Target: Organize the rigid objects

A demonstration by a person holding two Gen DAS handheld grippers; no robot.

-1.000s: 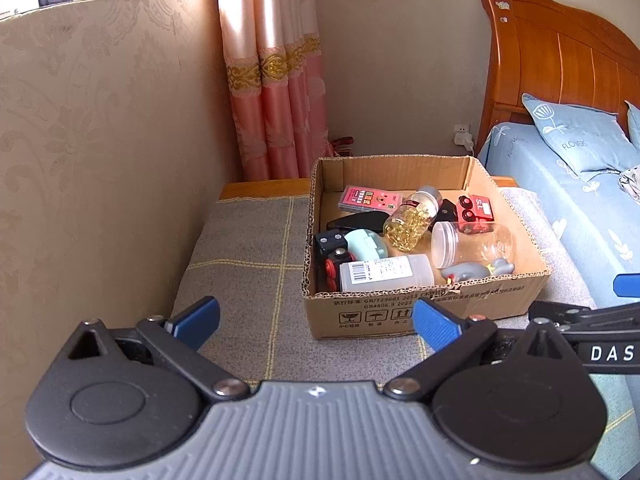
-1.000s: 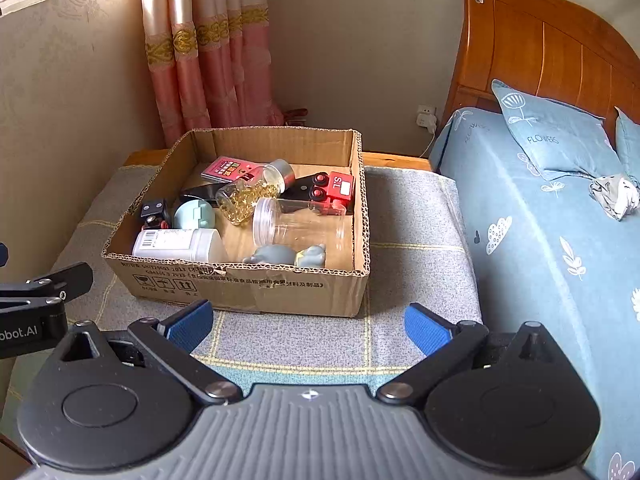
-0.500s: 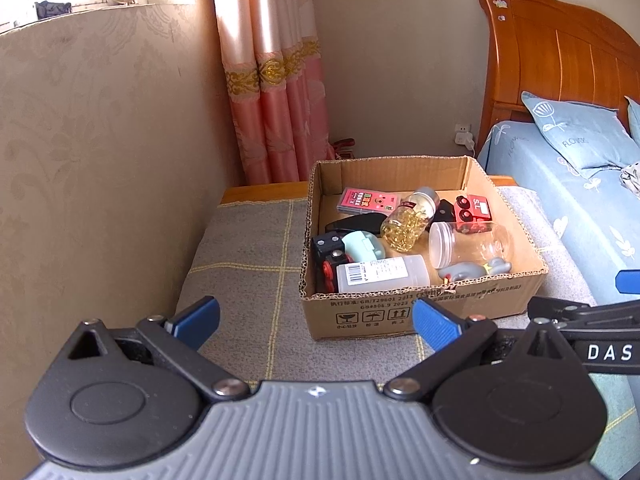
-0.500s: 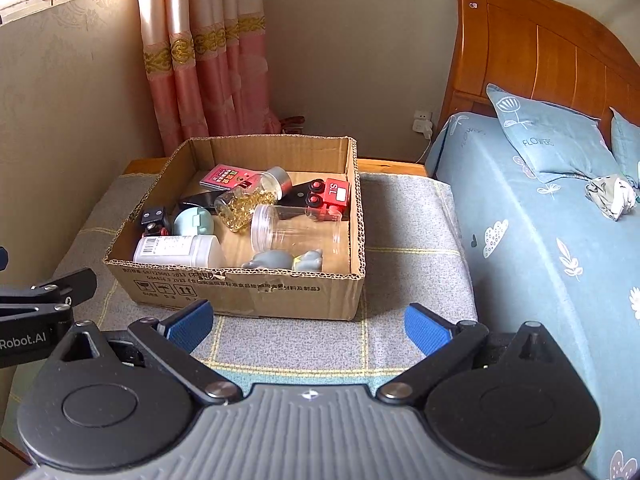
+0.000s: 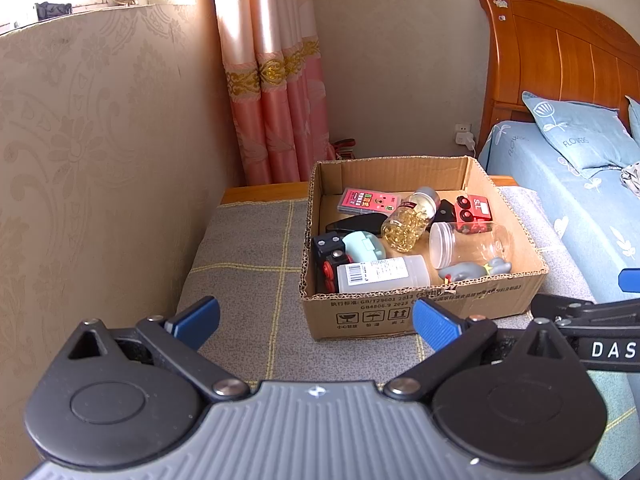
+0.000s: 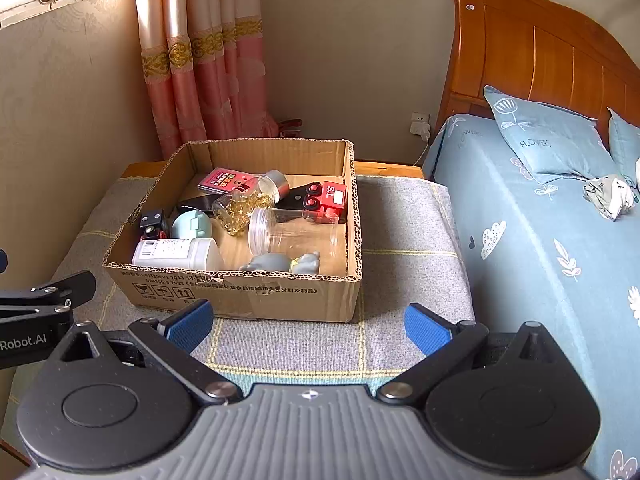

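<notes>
Room: bedroom corner with a pink curtain (image 5: 276,92), a wooden headboard (image 6: 532,52) and a bed with blue bedding (image 6: 532,240) on the right.
Surface: low table covered by a grey checked cloth (image 5: 248,256), standing between the wall and the bed.
Box: open cardboard box (image 5: 420,312) sits on the cloth, toward the bed side; the cloth around it shows no loose items in either view.
Contents: all rigid objects I can see lie inside the box, mixed and lying on their sides: white bottle with barcode (image 5: 382,278), empty clear jar (image 5: 468,240), jar of yellow capsules (image 5: 410,220), red toy car (image 5: 474,210), pink flat pack (image 5: 368,202), mint round case (image 5: 362,246), black toy with red wheels (image 5: 332,258), grey figure (image 5: 472,270), and a flat black piece (image 5: 356,222).
Progress: this fits two stages. Either the objects are already collected into the box and the job is near its end, or the box is a source and the things are to be sorted out of it. The pictures do not decide which one.
Left gripper (image 5: 316,322): held low in front of the near box wall, level, pointing at the box; its blue pads stand wide apart and carry nothing.
Right gripper (image 6: 308,322): beside the left one, toward the bed, also short of the near box wall; its pads are spread wide, with nothing between them.
Contact: neither claw touches the box or any object.
</notes>
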